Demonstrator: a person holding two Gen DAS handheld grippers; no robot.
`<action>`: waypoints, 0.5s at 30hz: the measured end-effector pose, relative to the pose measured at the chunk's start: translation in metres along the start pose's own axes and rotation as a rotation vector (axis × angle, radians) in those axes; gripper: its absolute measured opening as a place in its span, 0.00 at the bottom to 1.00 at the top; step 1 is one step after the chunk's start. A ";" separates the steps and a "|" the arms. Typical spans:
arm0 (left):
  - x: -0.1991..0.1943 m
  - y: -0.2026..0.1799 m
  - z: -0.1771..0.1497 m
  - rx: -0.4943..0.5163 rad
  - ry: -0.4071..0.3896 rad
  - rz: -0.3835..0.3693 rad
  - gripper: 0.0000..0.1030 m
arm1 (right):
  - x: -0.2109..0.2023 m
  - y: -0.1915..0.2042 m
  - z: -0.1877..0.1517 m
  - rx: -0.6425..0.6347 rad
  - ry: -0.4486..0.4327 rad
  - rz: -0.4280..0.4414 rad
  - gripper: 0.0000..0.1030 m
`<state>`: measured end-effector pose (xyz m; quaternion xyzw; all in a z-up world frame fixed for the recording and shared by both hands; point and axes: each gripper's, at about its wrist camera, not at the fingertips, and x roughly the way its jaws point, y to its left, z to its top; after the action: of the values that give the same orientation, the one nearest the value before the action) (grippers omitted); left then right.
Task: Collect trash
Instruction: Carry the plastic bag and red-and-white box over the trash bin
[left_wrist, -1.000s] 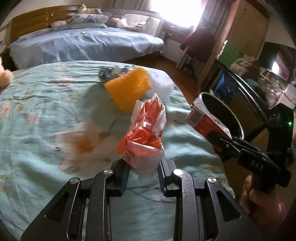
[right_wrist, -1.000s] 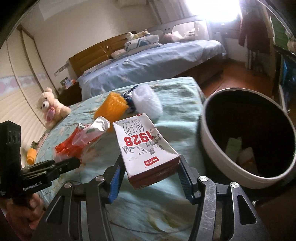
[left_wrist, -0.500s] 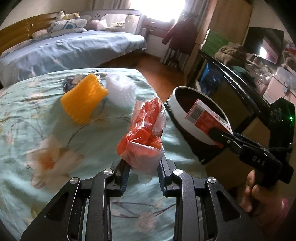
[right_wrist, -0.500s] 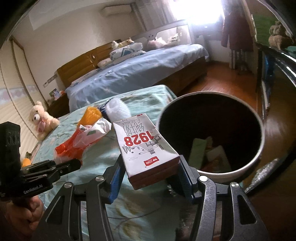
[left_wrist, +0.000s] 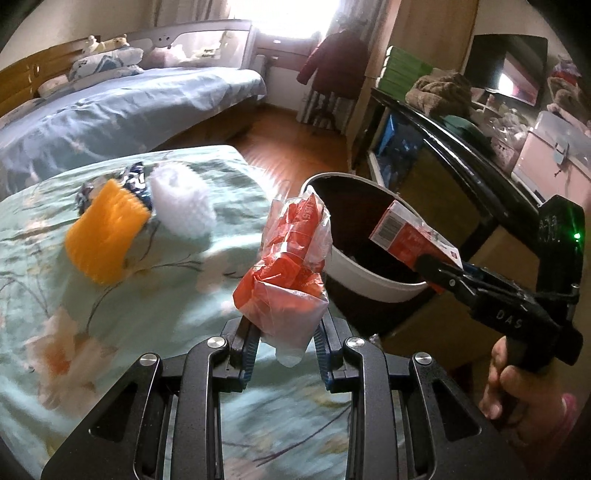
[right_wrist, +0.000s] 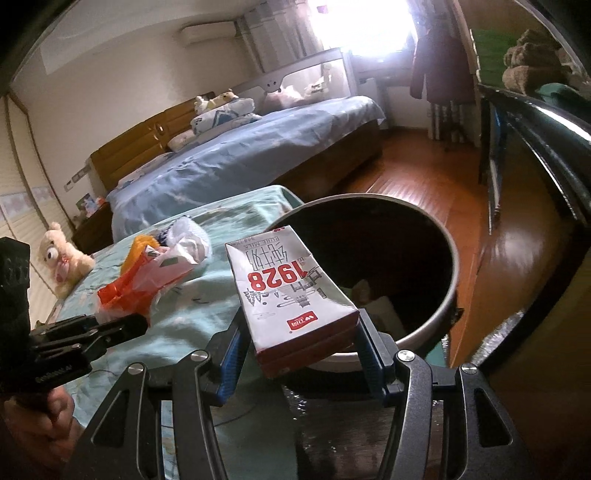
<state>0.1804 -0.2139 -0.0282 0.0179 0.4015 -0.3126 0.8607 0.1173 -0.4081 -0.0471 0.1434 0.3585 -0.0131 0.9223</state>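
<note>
Bedroom with a floral-sheeted bed (left_wrist: 110, 295): left view has the left gripper (left_wrist: 284, 343) clamped on an orange wrapper (left_wrist: 291, 258) just short of the bin (left_wrist: 369, 273) off the bed's corner, while right view shows the right gripper (right_wrist: 299, 354) gripping the milk carton (right_wrist: 288, 291) with its far end over the bin's rim, so it's nearer.

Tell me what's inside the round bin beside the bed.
The bin has a dark interior; at the bottom lie a few pale pieces of trash, kind unclear. The milk carton held in front covers the near part of its inside.
</note>
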 end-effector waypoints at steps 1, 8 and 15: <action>0.002 -0.002 0.002 0.003 0.003 -0.003 0.24 | 0.000 -0.003 0.001 0.005 0.001 -0.004 0.54; 0.013 -0.014 0.010 0.028 0.019 -0.017 0.24 | -0.001 -0.014 0.002 0.012 -0.003 -0.031 0.54; 0.024 -0.025 0.019 0.054 0.030 -0.018 0.24 | -0.002 -0.023 0.004 0.019 -0.009 -0.055 0.54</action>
<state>0.1907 -0.2522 -0.0264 0.0424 0.4060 -0.3308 0.8509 0.1161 -0.4310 -0.0487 0.1425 0.3579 -0.0425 0.9218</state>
